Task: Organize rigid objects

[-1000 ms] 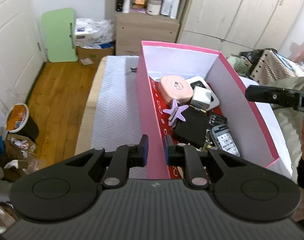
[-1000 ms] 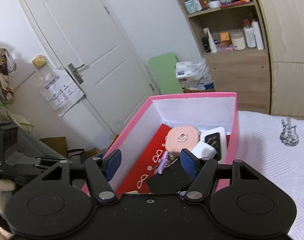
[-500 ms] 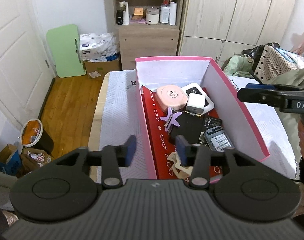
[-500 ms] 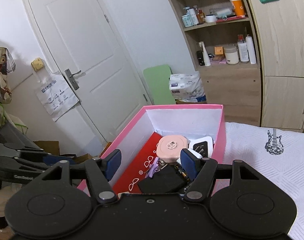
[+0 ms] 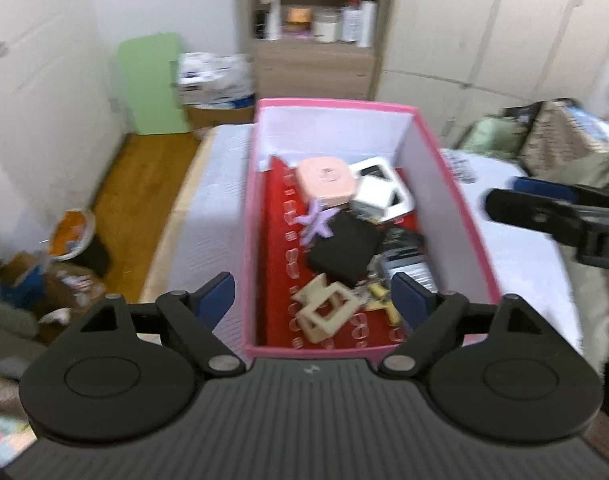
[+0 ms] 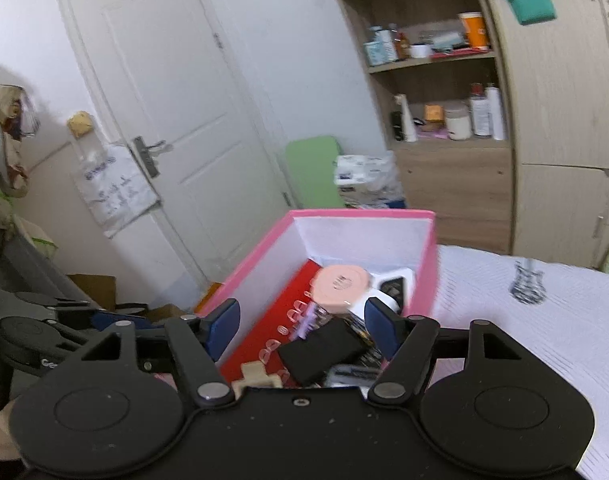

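The pink box [image 5: 368, 216] stands on the white bed cover [image 5: 216, 208], at twelve o'clock from both claws. It looks light and stiff; its thin wall is the place to pinch. Inside, the black square case [image 5: 342, 250] lies in the middle, the round pink case [image 5: 326, 182] at twelve o'clock from it, and the beige hair clip [image 5: 324, 312] at six o'clock. These seem hard, light and a little slippery. The left claw [image 5: 314, 300] is opening and grasps nothing. The right claw [image 6: 302, 328] is opening too, also released.
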A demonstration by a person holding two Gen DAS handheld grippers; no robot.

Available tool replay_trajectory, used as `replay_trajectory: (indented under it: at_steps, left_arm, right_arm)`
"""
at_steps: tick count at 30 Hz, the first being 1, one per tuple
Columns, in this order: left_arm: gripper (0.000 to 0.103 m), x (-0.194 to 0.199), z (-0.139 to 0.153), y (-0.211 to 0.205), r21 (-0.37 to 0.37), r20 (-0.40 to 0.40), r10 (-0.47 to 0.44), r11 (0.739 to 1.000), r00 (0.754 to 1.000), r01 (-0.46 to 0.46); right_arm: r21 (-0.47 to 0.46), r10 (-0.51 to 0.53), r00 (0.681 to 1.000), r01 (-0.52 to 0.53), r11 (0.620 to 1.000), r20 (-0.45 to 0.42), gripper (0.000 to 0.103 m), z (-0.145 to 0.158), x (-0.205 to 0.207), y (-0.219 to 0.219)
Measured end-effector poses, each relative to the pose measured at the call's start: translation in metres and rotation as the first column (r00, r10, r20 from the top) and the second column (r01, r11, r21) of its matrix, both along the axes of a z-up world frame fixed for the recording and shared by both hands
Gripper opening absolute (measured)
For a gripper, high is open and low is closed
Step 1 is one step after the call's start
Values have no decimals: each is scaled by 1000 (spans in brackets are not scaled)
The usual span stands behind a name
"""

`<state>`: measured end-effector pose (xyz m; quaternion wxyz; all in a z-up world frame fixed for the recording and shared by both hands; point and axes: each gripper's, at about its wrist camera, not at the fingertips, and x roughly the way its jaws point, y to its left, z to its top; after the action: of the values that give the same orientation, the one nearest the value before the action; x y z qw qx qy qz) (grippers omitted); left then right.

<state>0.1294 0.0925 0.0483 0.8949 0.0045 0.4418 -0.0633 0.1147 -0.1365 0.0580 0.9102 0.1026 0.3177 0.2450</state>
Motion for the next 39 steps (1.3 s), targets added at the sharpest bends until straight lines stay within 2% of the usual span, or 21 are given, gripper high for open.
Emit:
replay_trajectory:
  at_steps: [2, 3, 6, 8, 12, 14, 20, 25, 31, 39]
  left_arm:
    - [91, -3, -3, -3, 44, -12, 32, 999, 999, -32]
    - [92, -5, -5, -4, 54, -13, 43, 998, 999, -42]
    - [92, -12, -10, -4, 19, -31, 50, 999, 998, -50]
    - [92, -16, -14, -6, 1, -49, 48, 999, 998, -48]
    - [93, -21, -17, -14, 2, -72, 63, 998, 995, -64]
    - [93, -24, -19, -20, 9, -75, 65, 998, 995, -65]
    - [93, -30, -20, -33, 24, -91, 55, 998, 994, -53]
    - [93, -33, -20, -40, 19, -87, 46, 999, 995, -44]
    - [93, -37, -22, -49, 59, -72, 50, 997, 996, -46]
    - [93, -42, -24, -63, 77, -68, 34, 997, 997, -29]
  right_arm:
    - [-28, -56, 998, 55, 998, -37, 98, 1, -5, -5]
    - [-43, -96, 993, 94, 995, -61, 100, 2, -7, -7]
    - [-89, -194, 979, 187, 978, -68, 100, 5, -20, -16]
    - [-101, -212, 975, 205, 973, -63, 100, 8, -31, -23]
    - [-64, -172, 976, 165, 984, -136, 100, 10, -42, -37]
    - [-56, -146, 980, 140, 989, -133, 100, 11, -49, -41]
    - [-19, -181, 974, 180, 983, -137, 100, 10, -60, -52]
    - [-108, -207, 973, 196, 975, -102, 100, 8, -65, -48]
    - [-188, -219, 973, 202, 961, -73, 100, 6, -67, -49]
    - [-167, -224, 972, 210, 963, -74, 100, 4, -80, -58]
